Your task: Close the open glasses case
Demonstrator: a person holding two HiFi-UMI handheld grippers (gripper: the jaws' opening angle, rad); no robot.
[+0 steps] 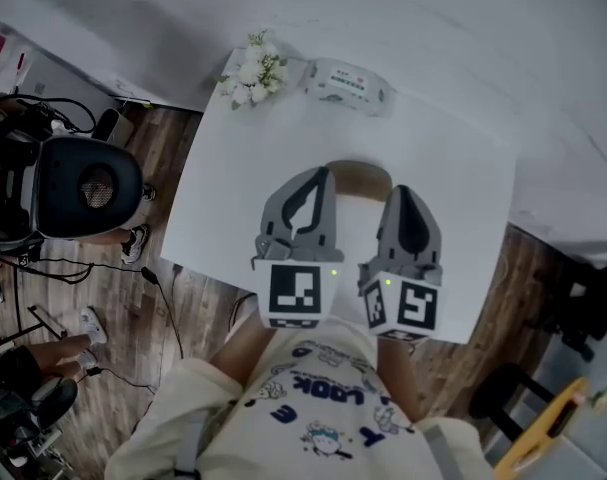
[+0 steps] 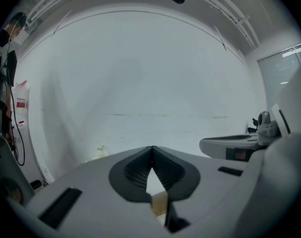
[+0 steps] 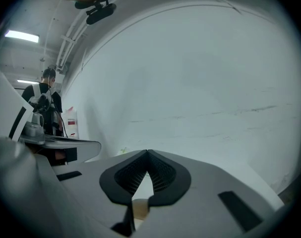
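So — glasses case [image 1: 361, 176]: tan-brown, at mid-table; only its curved far edge shows between the two grippers' tips. Lid up or down: cannot tell.
Case, gripper views: a tan patch shows through the gap below each pair of tips [image 2: 159, 202] [image 3: 139, 207].
Left gripper [image 1: 325, 174] [image 2: 151, 148]: ribbed pads meeting at the tips, nothing pinched between them; it hangs over the case's left end and hides it.
Right gripper [image 1: 401, 192] [image 3: 148, 151]: jaws likewise brought together, holding nothing; it covers the case's right end.
Table [image 1: 463, 168]: white, bare around the case.
Flowers [image 1: 253, 68]: small white bunch at the far left corner, well apart from the case.
Packet [image 1: 345, 83]: soft white pack just beside the flowers; printed label too small to read.
Shirt [image 1: 323, 408]: pale, blue cartoon print — "LOOK" legible, upside down to the camera.
Chair [image 1: 83, 183]: black, on the wood floor [image 1: 193, 298] left of the table, cables [image 1: 43, 268] trailing beneath.
Wall [image 2: 155, 73]: plain white, fills both gripper views.
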